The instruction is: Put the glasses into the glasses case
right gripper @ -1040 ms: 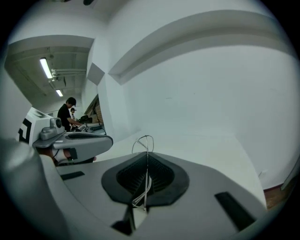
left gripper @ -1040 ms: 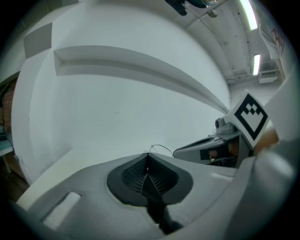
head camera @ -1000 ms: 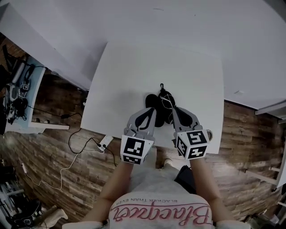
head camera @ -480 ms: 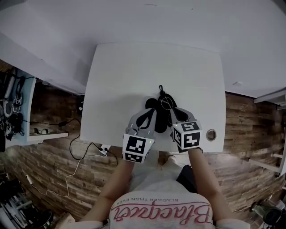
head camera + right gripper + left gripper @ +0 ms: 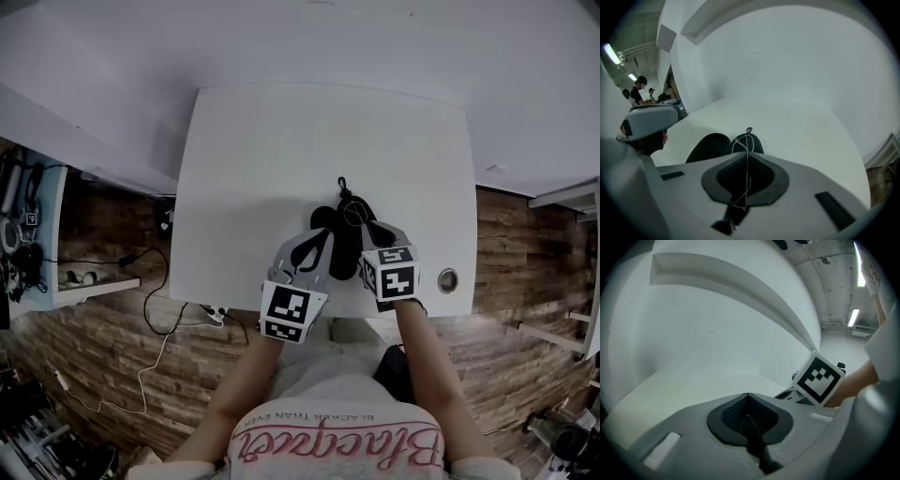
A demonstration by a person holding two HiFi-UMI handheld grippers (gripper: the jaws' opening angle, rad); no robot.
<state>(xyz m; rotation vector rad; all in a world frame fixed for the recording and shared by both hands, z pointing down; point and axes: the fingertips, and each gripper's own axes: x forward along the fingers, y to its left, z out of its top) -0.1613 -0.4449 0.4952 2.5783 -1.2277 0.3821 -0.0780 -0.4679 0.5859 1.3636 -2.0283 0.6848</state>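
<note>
One pair of wire glasses [image 5: 741, 142] sat pinched in the right gripper [image 5: 746, 161], whose jaws were closed on the frame, directly over the single open black case [image 5: 330, 225]. The left gripper [image 5: 747, 417], jaws together and empty, lay just beside the case's left half. The case lay close to the white table's [image 5: 281, 141] near edge, with bare surface beyond and to both sides

Grey grippers up front, pale printed top below.
The left gripper [image 5: 322, 239] and right gripper [image 5: 362, 223] both show smooth grey shells with black textured pads [image 5: 733, 414] set inside. Each carries a white cube [image 5: 292, 312] printed with black square markers. The person's top [image 5: 328, 398] is pale, with pink cursive lettering [image 5: 337, 448] across it.
</note>
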